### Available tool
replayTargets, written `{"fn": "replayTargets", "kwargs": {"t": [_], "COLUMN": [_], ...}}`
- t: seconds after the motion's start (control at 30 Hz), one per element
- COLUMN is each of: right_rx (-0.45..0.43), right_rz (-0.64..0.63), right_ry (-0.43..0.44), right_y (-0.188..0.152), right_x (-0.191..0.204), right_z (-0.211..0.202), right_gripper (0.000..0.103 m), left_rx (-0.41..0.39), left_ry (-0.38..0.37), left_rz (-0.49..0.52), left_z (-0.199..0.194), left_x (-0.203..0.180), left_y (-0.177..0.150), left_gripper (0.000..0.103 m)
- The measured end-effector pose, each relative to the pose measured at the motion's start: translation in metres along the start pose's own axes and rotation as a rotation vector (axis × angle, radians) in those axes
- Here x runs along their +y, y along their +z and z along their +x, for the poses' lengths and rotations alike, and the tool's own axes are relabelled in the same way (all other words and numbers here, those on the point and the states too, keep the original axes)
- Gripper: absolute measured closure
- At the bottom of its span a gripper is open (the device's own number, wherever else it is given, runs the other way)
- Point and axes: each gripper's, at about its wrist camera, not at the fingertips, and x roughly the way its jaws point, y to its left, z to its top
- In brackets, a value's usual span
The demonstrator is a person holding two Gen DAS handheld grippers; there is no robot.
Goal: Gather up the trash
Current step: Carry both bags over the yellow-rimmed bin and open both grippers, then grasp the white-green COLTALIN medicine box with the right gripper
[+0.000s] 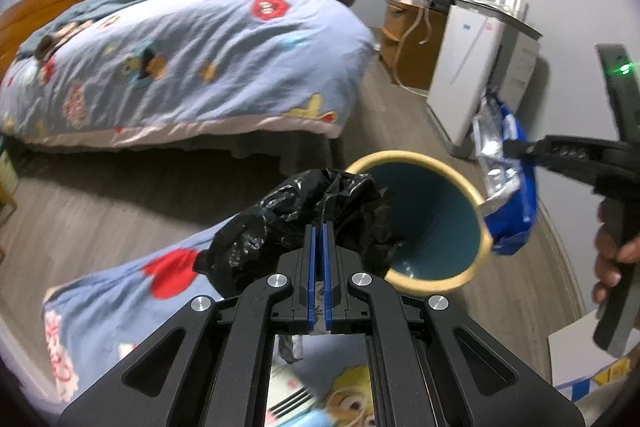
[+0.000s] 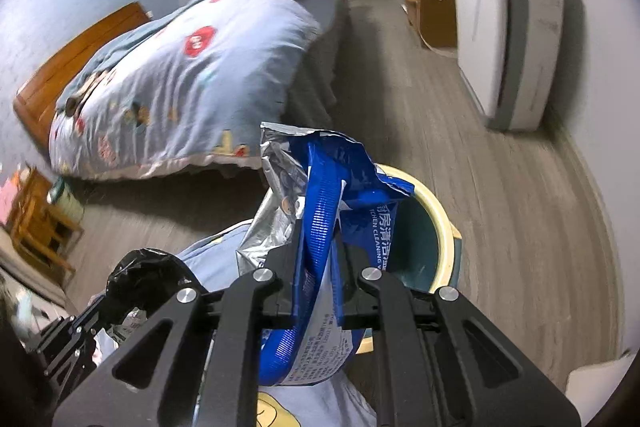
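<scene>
Bedroom floor bin [image 1: 472, 187]; L jaws on black bag [image 1: 304, 223], R on "KITCHEN CLEANING" pouch [image 2: 320, 211] (blue).

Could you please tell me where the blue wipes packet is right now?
The blue wipes packet is clamped in the right gripper, hanging at the bin's right rim in the left wrist view.

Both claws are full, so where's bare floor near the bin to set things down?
Bare grey wood-plank floor lies between the yellow-rimmed teal bin and the white appliance, and between the bin and the bed. It is crowded at the bin's rim.
</scene>
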Motion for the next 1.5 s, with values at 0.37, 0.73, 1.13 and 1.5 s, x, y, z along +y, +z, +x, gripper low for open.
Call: {"fn": "replayTargets", "kwargs": {"t": [0.37,0.73,1.13,1.5], "right_rx": [0.043,0.009,-0.053,-0.076], "right_rz": [-0.013,0.004,0.031,0.056], "right_ry": [-0.106,-0.073,-0.072,-0.027], "right_y": [0.005,0.012,0.018,0.012], "right_x": [-0.028,-0.030,-0.017,0.014], "right_z": [0.046,0.051,0.035,0.005], "right_gripper": [0.091,0.059,0.006,0.006], "left_rx": [0.061,0.056,-0.015,-0.061], "left_ry": [-0.083,-0.117,-0.010,0.119], "left_rz": [0.036,0.064,0.031,-0.023], "left_z": [0.080,0.106,0.066,-0.031], "left_x": [-0.045,-0.066,-0.034,0.032], "left_y": [0.038,0.050,0.040,0.022], "left_gripper": [0.099,0.078,0.009,0.006]}}
